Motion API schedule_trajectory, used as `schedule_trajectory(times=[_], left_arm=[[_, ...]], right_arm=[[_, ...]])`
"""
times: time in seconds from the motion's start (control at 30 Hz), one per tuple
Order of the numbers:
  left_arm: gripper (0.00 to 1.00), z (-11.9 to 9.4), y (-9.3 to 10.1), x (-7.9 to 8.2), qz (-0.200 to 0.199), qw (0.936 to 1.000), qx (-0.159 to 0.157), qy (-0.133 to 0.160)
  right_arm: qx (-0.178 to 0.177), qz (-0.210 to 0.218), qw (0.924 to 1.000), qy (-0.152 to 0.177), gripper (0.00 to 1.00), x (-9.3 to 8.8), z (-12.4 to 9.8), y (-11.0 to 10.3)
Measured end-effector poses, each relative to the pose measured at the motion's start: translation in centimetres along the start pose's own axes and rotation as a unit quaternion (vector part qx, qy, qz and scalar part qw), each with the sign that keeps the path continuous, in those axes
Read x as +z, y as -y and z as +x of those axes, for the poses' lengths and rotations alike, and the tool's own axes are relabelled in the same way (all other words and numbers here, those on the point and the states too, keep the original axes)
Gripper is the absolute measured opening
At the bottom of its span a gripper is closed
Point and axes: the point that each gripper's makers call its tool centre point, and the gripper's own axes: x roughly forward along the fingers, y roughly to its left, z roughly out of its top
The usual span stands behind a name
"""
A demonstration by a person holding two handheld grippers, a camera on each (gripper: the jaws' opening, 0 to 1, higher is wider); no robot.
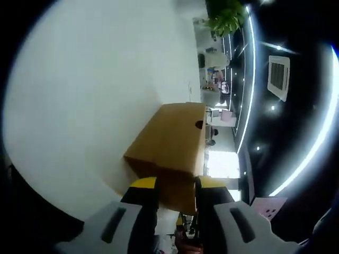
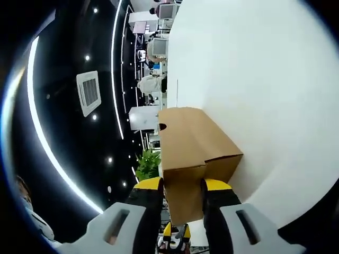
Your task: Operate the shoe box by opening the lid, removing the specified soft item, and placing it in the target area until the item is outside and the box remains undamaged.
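Note:
A brown cardboard shoe box [image 1: 172,137] lies closed on a white table [image 1: 85,106], with a small round hole [image 1: 199,125] in its far end. My left gripper [image 1: 176,191] is shut on the box's near cardboard flap [image 1: 177,182], which fills the gap between its yellow-tipped jaws. In the right gripper view the same shoe box [image 2: 190,137] reaches away from me, and a seam of the lid runs along its side. My right gripper [image 2: 183,193] is likewise shut on the near flap [image 2: 183,198]. The soft item is hidden inside.
The white table [image 2: 254,95] spreads wide around the box. Beyond its far edge are desks with monitors [image 2: 158,47], a green plant [image 1: 225,16] and a dark ceiling with light strips [image 2: 39,132]. Part of a person [image 2: 26,211] shows at one edge.

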Motion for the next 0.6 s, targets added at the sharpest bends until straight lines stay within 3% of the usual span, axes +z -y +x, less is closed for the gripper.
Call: schedule_trajectory(times=[0.4, 0.5, 0.6], left_arm=[[0.26, -0.4, 1.1, -0.4, 0.0, 0.9999, 0.011, 0.0], [0.26, -0.3, 1.2, -0.4, -0.002, 0.9999, 0.014, 0.001], [0.26, -0.6, 1.5, -0.5, 0.001, 0.9998, 0.018, 0.006]], right_arm=[[-0.007, 0.012, 0.9999, 0.003, 0.27, -0.5, -0.3, -1.3], [-0.009, 0.014, 0.9999, 0.005, 0.27, 0.5, -0.2, -0.4], [-0.018, 0.013, 0.9997, 0.005, 0.27, 0.2, -0.4, -1.1]])
